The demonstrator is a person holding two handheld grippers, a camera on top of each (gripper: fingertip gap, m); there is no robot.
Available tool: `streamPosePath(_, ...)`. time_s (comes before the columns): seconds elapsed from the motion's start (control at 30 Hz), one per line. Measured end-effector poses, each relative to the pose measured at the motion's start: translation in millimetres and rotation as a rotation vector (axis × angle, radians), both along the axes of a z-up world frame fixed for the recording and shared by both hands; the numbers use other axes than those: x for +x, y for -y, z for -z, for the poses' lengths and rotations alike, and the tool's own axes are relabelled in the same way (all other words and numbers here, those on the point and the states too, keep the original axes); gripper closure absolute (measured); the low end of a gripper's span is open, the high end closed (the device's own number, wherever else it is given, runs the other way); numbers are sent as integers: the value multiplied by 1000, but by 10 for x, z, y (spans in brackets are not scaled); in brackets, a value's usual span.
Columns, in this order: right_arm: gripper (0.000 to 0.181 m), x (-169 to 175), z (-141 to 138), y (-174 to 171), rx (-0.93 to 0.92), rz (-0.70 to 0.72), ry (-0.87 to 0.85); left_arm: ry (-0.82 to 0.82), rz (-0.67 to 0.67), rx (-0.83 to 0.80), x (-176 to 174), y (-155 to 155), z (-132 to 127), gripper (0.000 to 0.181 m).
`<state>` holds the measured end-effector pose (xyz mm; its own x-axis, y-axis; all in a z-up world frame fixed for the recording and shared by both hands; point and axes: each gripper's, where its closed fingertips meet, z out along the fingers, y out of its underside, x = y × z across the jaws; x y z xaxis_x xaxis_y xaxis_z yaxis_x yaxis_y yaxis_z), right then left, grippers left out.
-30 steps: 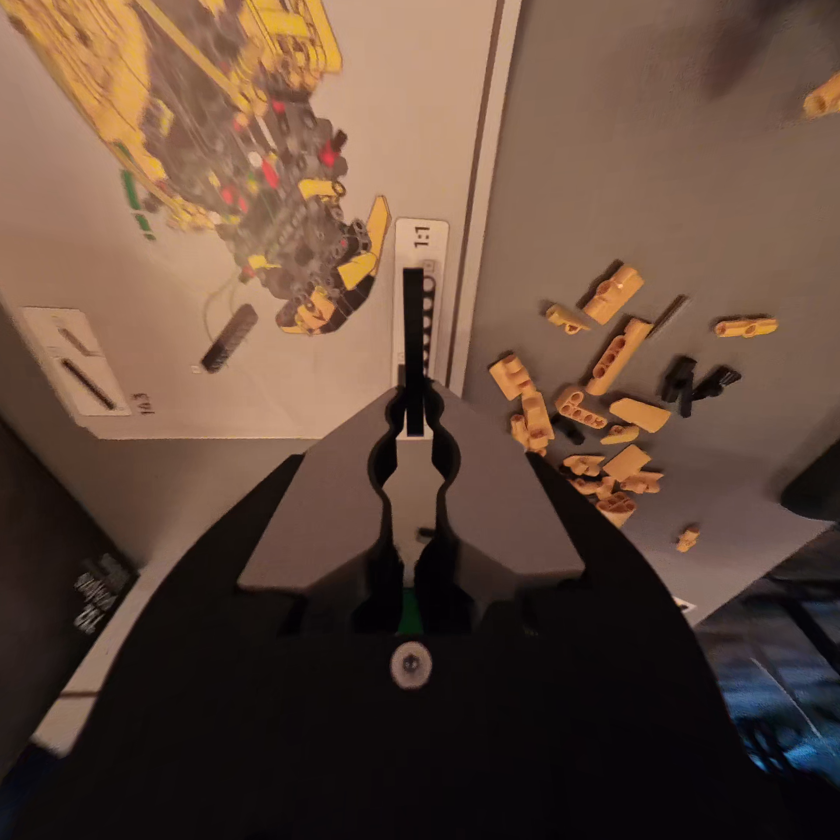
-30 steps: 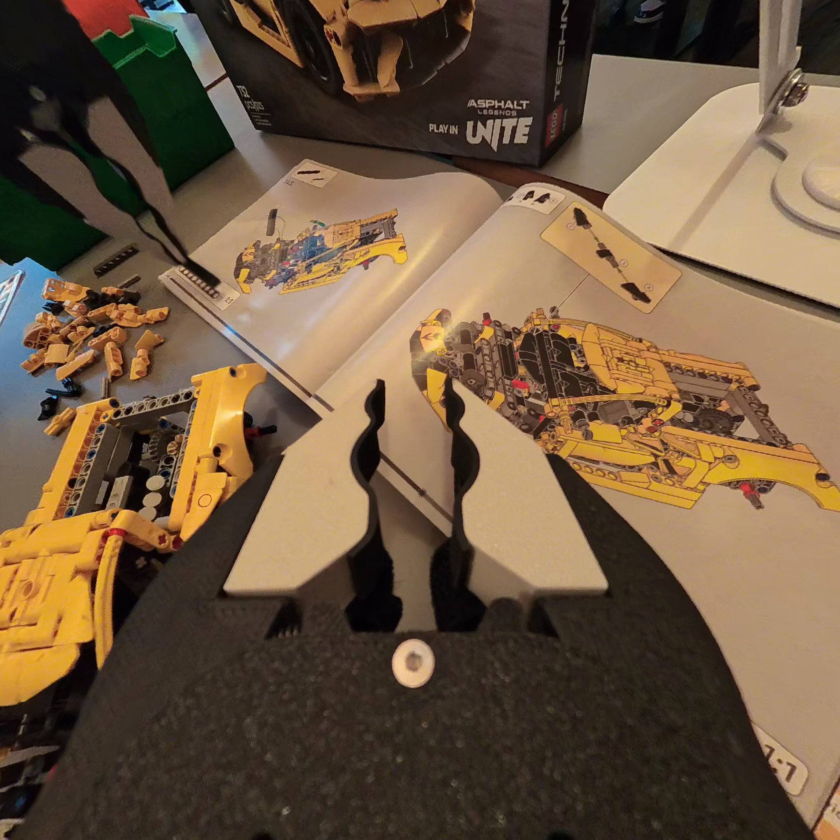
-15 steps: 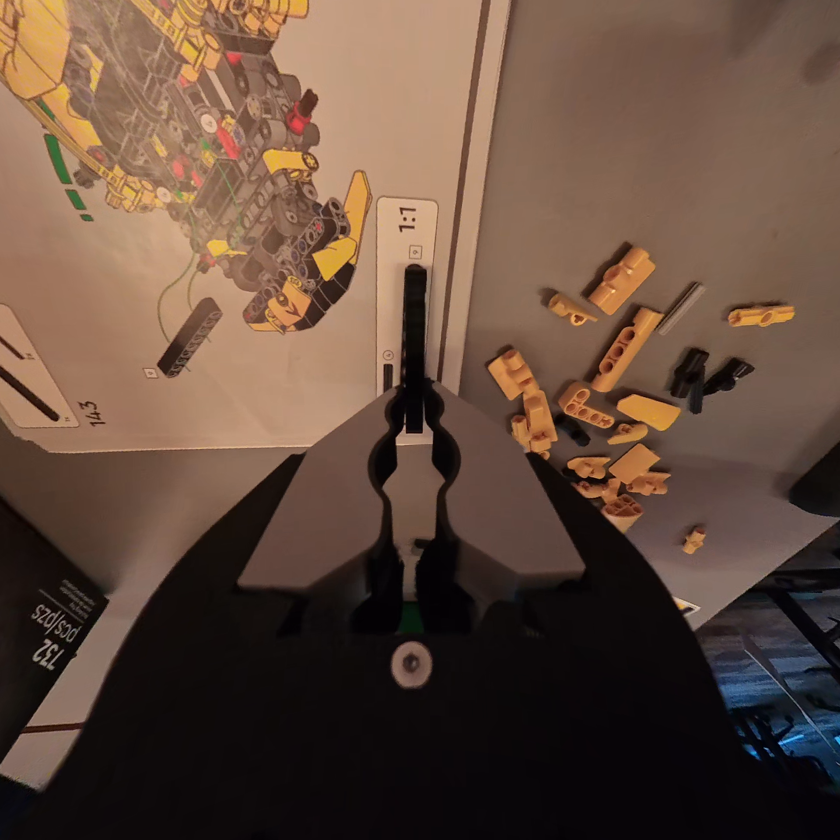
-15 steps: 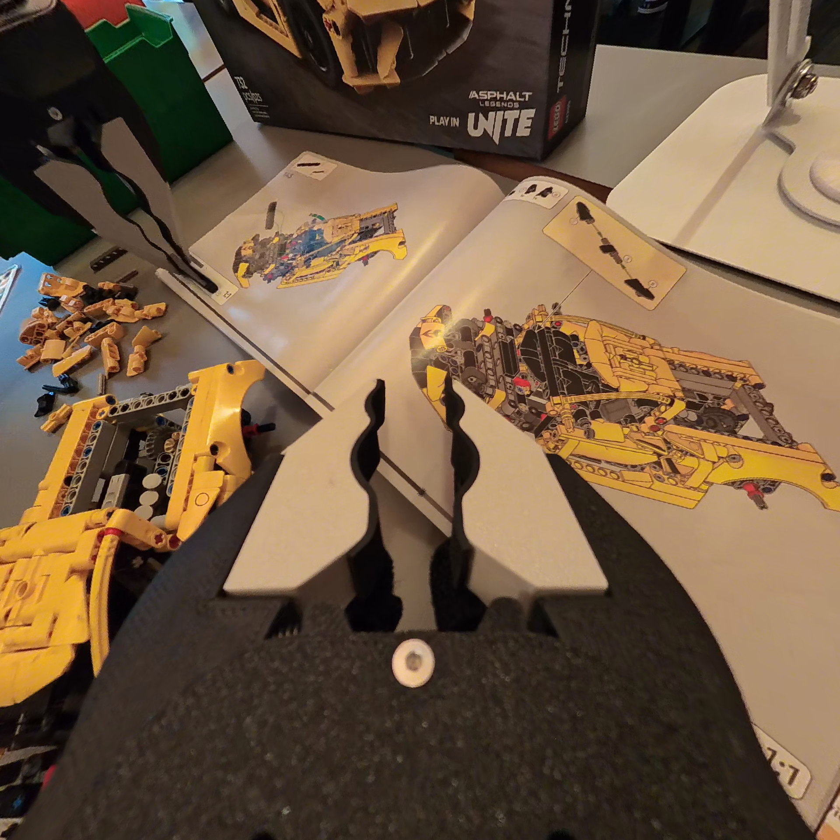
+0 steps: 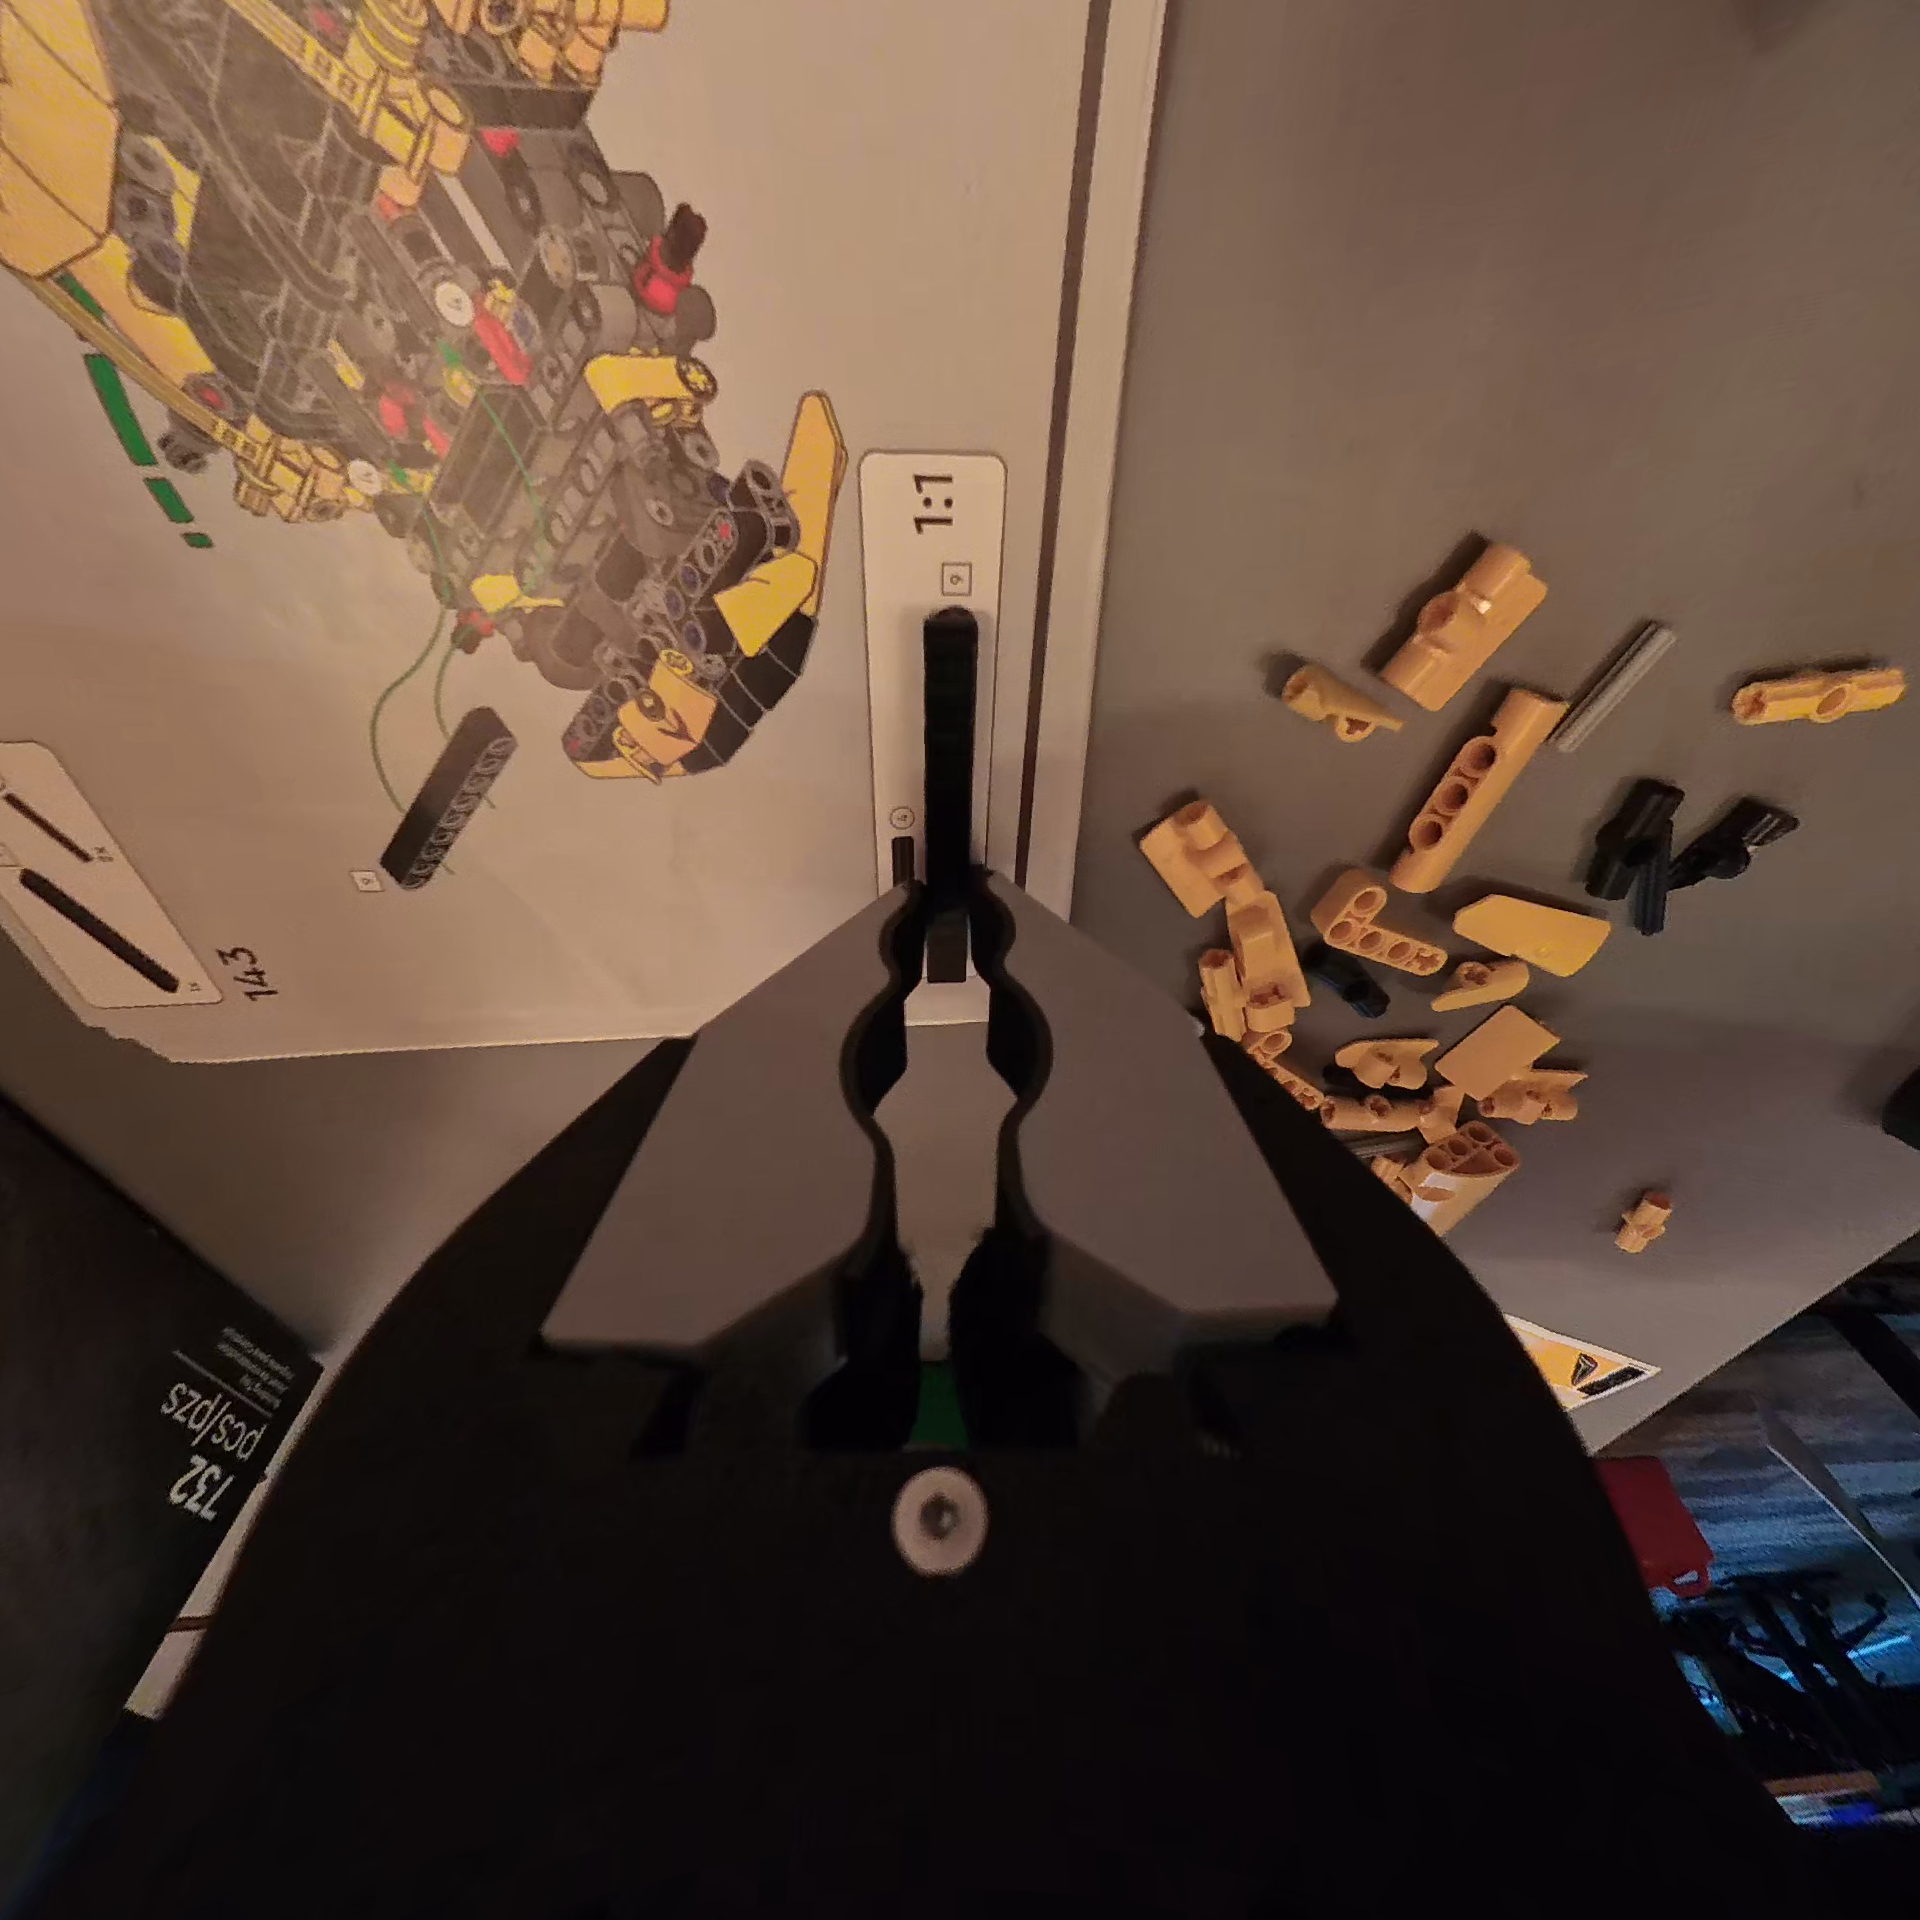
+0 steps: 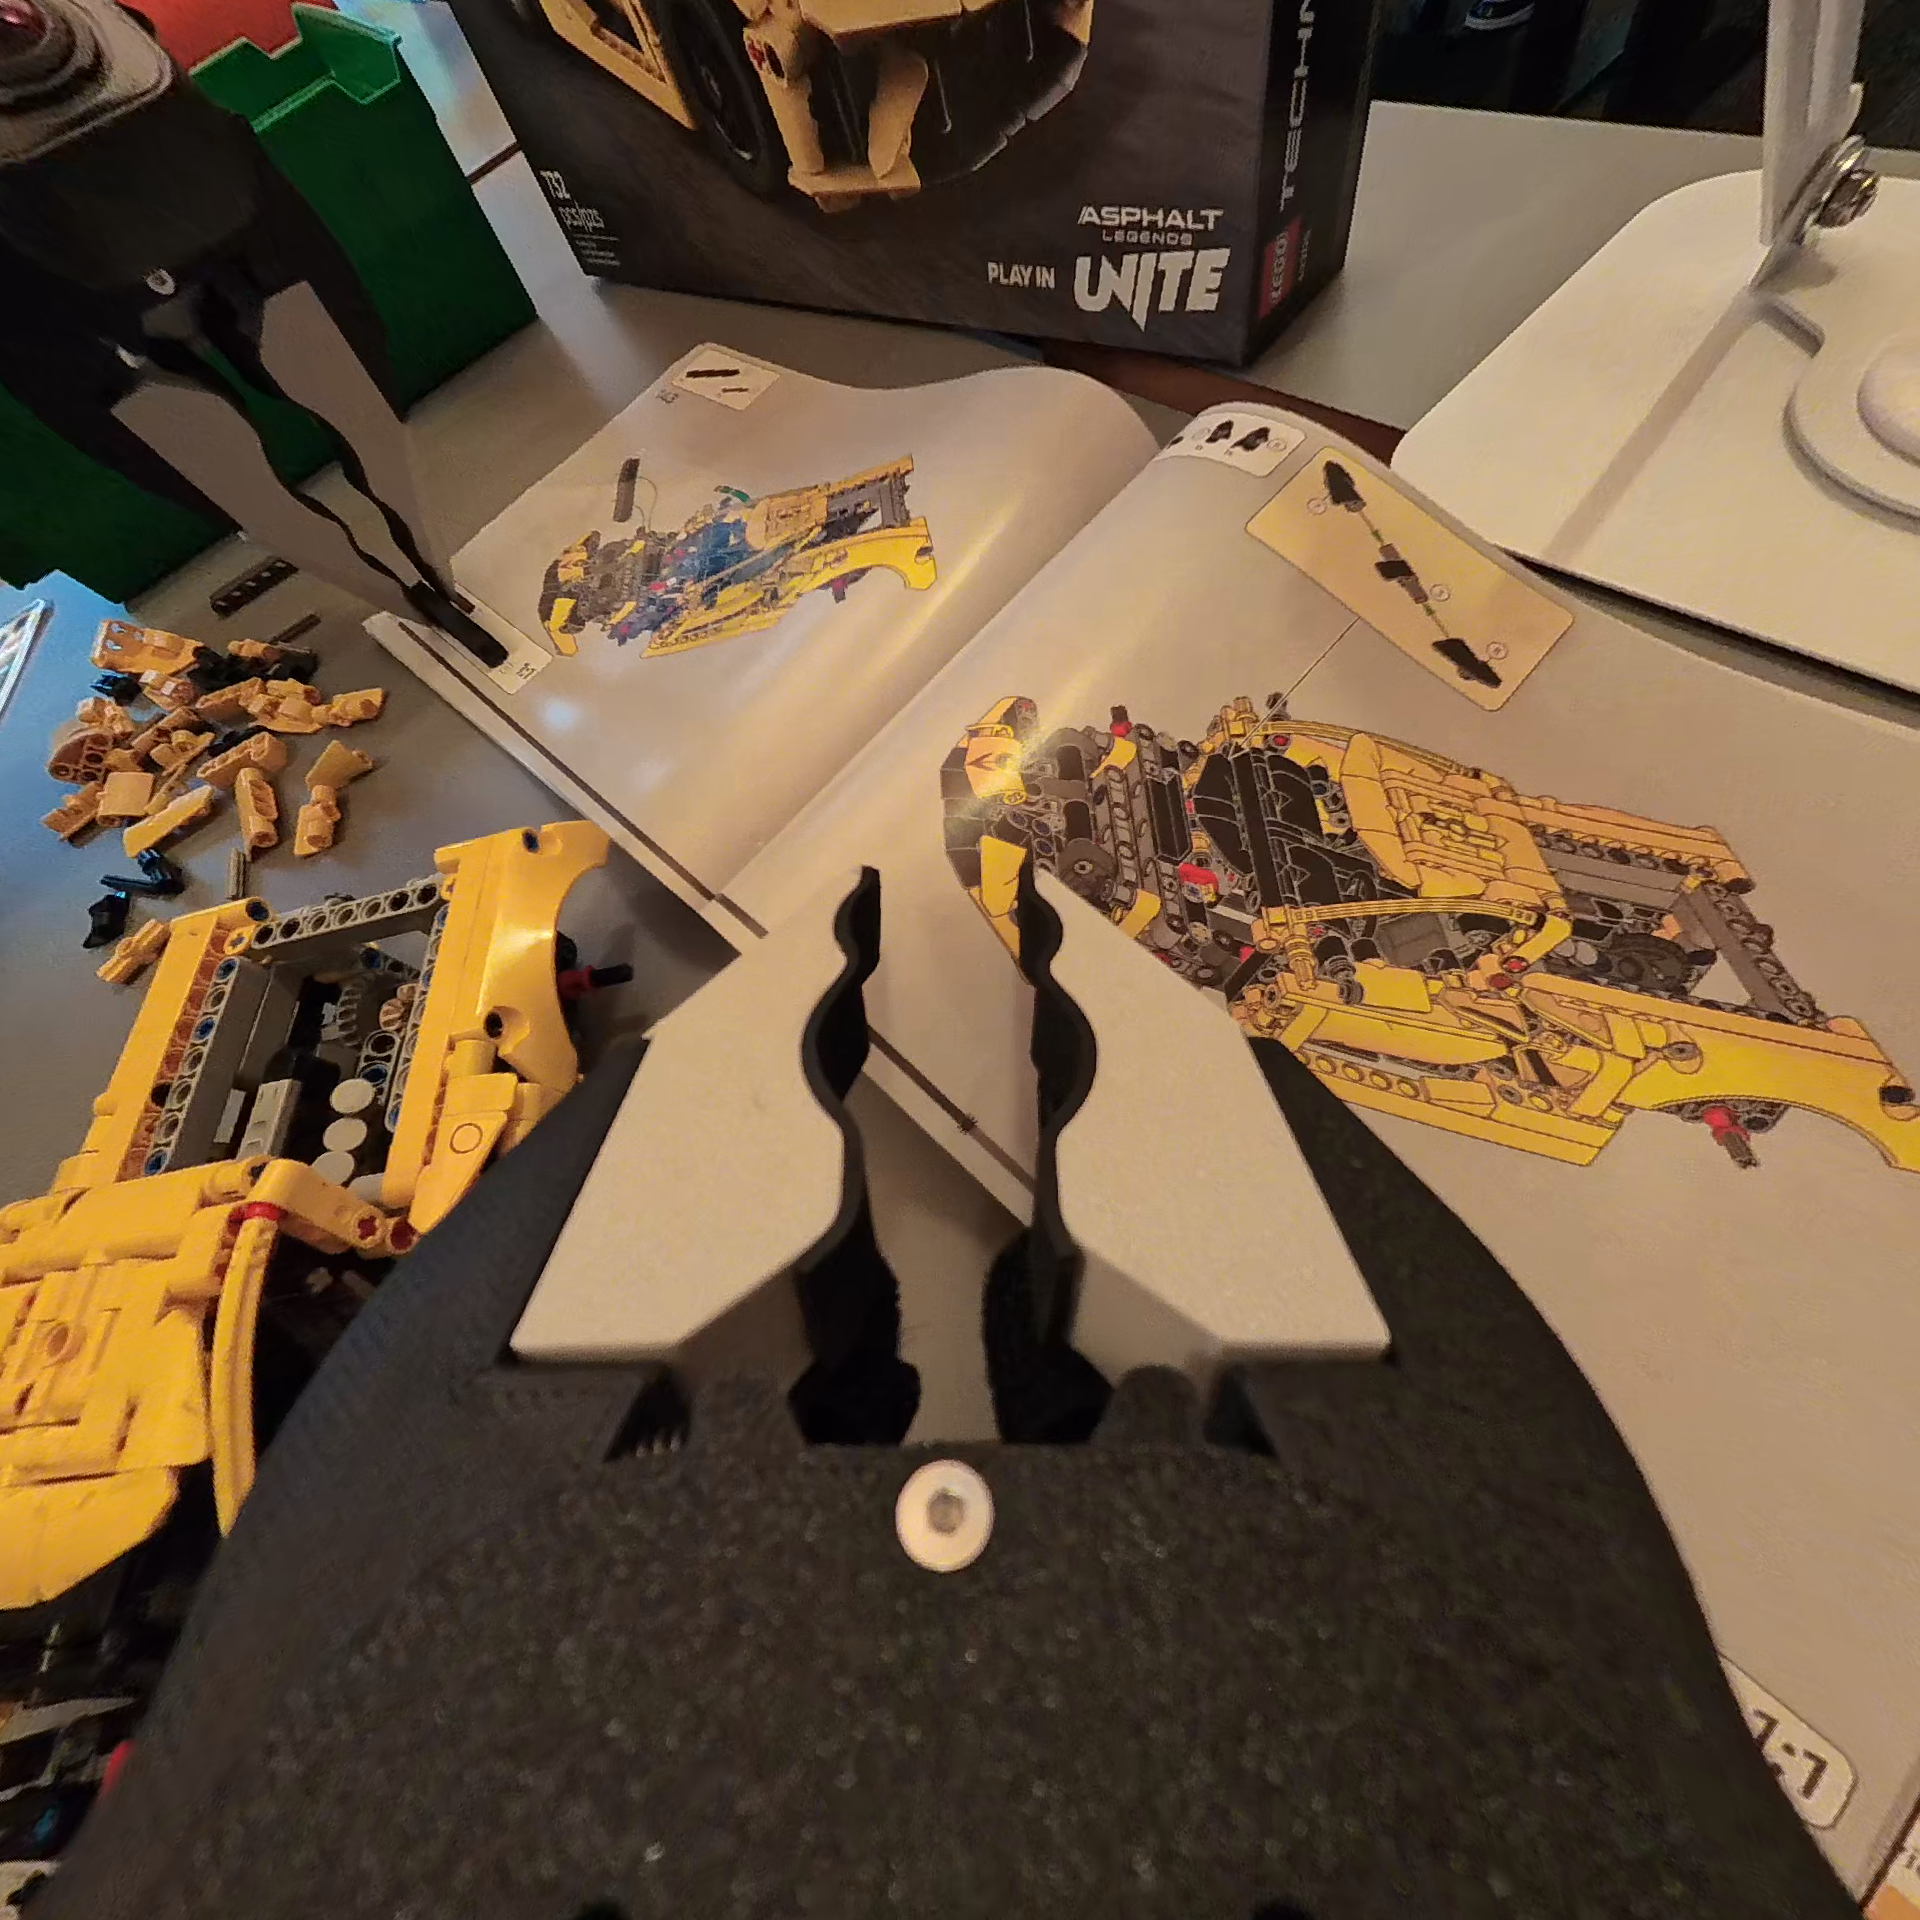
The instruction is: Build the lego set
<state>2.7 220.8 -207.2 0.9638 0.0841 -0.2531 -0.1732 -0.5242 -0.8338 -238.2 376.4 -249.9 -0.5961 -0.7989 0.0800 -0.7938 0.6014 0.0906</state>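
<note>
My left gripper [image 5: 945, 902] is shut on a long black beam [image 5: 950, 748] and holds it against the size-guide box on the open instruction booklet [image 5: 727, 260]. The right wrist view shows this gripper [image 6: 436, 603] with the beam [image 6: 468, 630] touching the page's corner. My right gripper [image 6: 948, 894] is open and empty, above the booklet's [image 6: 1039, 582] fold. The partly built yellow car [image 6: 270, 1060] lies at the left. A pile of loose yellow and black pieces [image 5: 1444, 914] lies on the grey table, also in the right wrist view [image 6: 197, 727].
The dark set box [image 6: 935, 135] stands behind the booklet. A green bin [image 6: 353, 197] stands at the back left. A white stand base [image 6: 1704, 416] lies at the right. A short black beam [image 6: 247, 584] lies near the pile. The table edge [image 5: 1714, 1382] runs at the lower right. The grippers' ends are close to 30 cm from one another. To reach the partly built yellow car [image 6: 270, 1060] in a straight line is about 15 cm for my right fingers, about 20 cm for my left.
The left gripper has moved down toward the page with the black beam and lined it up on the size-guide box. The right gripper has barely moved.
</note>
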Motion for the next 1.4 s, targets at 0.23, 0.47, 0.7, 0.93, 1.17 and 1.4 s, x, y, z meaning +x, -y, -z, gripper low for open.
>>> streamPosePath(0.23,156,-2,3,0,-2,-1,-1,6,0,1,0,-1,6,174)
streamPosePath(0.47,154,-9,-52,20,9,-12,8,41,-94,8,26,5,-58,174)
streamPosePath(0.7,93,-316,-677,413,13,-178,138,328,-22,-317,-173,1506,-766,174)
streamPosePath(0.93,77,-1202,-208,1583,-324,-429,223,252,112,-313,-575,2483,-207,174)
streamPosePath(1.17,87,-1266,275,1799,-331,-207,321,241,150,-295,-519,2711,-46,174)
streamPosePath(1.4,101,-1150,443,1797,-414,-297,372,272,143,-249,-571,2779,5,173)
